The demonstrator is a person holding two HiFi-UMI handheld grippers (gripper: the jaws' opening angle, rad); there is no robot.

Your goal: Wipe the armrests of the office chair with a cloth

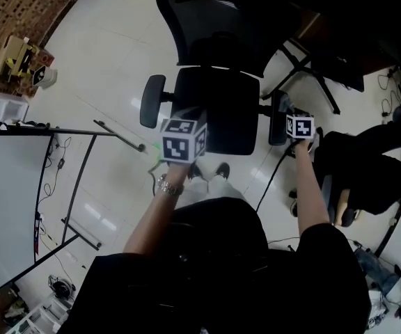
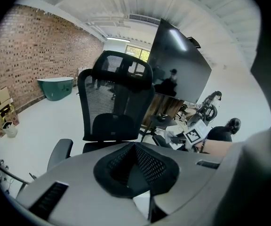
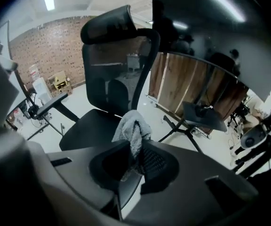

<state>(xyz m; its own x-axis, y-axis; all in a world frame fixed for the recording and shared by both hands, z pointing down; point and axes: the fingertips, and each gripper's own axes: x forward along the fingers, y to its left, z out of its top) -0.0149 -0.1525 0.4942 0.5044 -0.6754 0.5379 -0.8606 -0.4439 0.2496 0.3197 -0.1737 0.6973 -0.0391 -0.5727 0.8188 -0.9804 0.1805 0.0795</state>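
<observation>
A black mesh-back office chair (image 1: 218, 106) stands on the pale floor in front of me. Its left armrest (image 1: 152, 101) and right armrest (image 1: 278, 117) flank the seat. My left gripper (image 1: 183, 139) hovers over the seat's front left corner, its jaws shut with nothing between them (image 2: 135, 147). My right gripper (image 1: 299, 126) is just beside the right armrest, shut on a grey cloth (image 3: 131, 131) that sticks up between its jaws. The left gripper view shows the chair back (image 2: 116, 98), the left armrest (image 2: 60, 152) and the right gripper (image 2: 196, 133) across the seat.
A person in black (image 1: 367, 179) sits close at the right. A large white panel on a wheeled stand (image 1: 9, 207) stands at the left, its legs (image 1: 117, 134) reaching toward the chair. Another chair's base (image 1: 312, 75) lies behind. Boxes (image 1: 19, 61) sit far left.
</observation>
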